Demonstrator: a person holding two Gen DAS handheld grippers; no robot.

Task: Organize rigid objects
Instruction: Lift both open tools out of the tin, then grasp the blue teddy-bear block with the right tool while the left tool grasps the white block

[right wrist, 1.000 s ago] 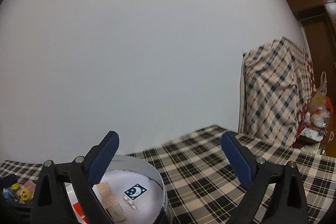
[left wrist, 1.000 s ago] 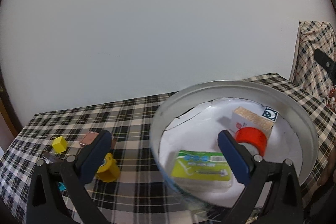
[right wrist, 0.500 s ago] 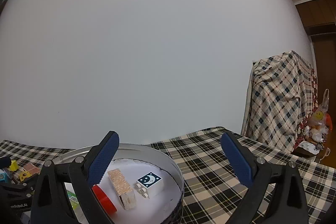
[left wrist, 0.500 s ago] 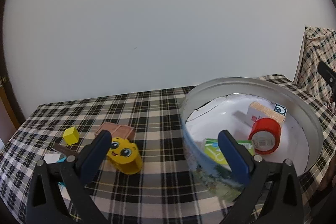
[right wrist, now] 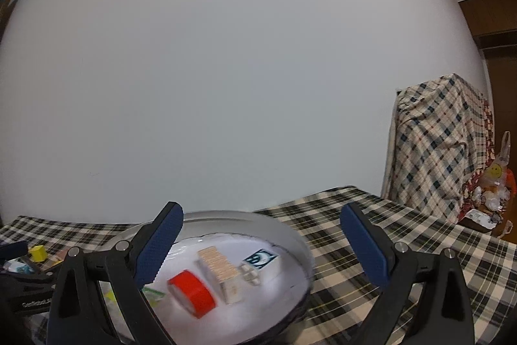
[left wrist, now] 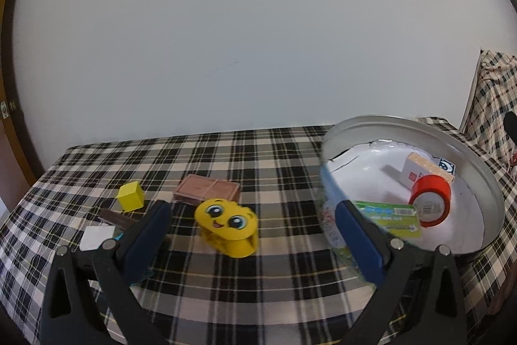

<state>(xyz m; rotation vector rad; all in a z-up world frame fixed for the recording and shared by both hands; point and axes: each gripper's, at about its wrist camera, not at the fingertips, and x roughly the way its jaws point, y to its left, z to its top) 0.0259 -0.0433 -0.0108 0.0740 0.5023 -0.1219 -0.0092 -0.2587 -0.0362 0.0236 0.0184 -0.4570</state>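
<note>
here the left gripper (left wrist: 255,235) stands wide open with nothing between its blue pads, the yellow smiley toy (left wrist: 227,227) lying on the checked tablecloth (left wrist: 258,157) between them. the right gripper (right wrist: 261,241) gapes empty too, above the round metal tin (right wrist: 300,251) that holds a red tape roll (right wrist: 191,291), a wooden block (right wrist: 219,269) and a moon cube (right wrist: 260,259).
</note>
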